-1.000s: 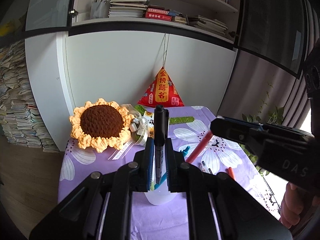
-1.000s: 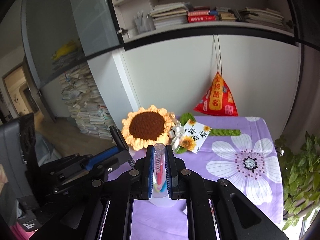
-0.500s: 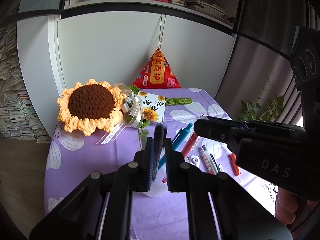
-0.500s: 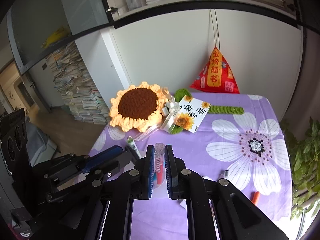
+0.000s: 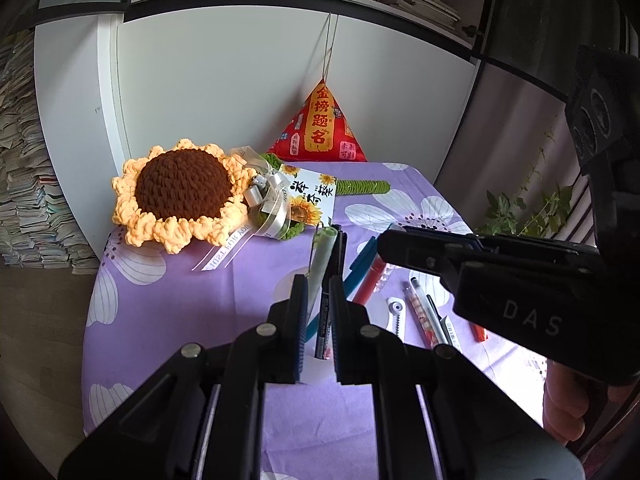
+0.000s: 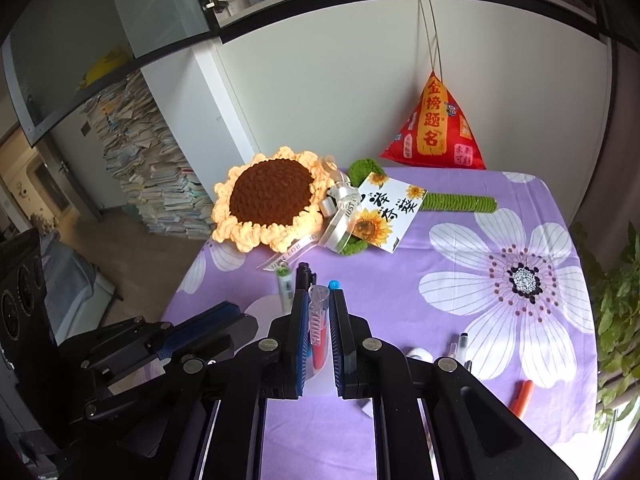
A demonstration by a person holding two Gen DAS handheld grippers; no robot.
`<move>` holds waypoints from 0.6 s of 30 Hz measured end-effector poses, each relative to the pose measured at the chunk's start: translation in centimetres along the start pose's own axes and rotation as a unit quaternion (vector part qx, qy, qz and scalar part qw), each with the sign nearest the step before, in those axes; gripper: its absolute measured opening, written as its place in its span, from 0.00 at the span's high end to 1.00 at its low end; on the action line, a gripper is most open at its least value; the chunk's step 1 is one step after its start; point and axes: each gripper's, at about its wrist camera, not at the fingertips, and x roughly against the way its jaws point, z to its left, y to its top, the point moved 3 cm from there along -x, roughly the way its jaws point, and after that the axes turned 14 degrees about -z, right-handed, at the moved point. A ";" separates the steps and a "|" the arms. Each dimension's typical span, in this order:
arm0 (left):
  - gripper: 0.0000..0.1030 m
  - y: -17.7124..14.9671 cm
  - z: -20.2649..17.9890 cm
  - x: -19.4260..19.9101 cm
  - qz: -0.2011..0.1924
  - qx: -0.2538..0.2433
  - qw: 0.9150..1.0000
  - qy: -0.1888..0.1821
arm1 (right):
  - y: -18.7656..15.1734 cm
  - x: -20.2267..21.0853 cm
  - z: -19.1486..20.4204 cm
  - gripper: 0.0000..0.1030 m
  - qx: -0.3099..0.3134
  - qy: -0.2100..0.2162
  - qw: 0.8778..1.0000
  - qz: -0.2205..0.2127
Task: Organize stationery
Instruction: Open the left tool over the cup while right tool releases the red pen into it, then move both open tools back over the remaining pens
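Left tool (image 5: pixel 319 312) clamps a black marker (image 5: pixel 327 304) over the white cup (image 5: pixel 316 368) on the counter (image 5: pixel 168 312); right tool (image 6: pixel 320 322) pinches a red pen (image 6: pixel 319 328). Both seem light, stiff, slick; mid-barrel grips suit.
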 end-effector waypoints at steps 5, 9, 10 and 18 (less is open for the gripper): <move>0.92 -0.1 -0.1 0.3 0.003 -0.002 1.000 0.003 | 0.2 0.0 -0.2 0.89 -0.005 0.005 1.000 0.003; 0.91 0.2 -0.4 0.9 0.000 -0.003 1.000 0.003 | 0.8 1.3 -0.8 0.63 -0.017 0.011 1.000 -0.006; 0.90 0.3 -0.6 1.0 -0.001 -0.003 1.000 0.002 | 1.1 1.9 -0.9 0.62 -0.021 0.011 1.000 -0.015; 0.90 0.4 -2.9 2.8 -0.010 -0.019 1.000 -0.017 | 1.7 6.7 -3.3 0.62 -0.022 -0.023 0.998 -0.053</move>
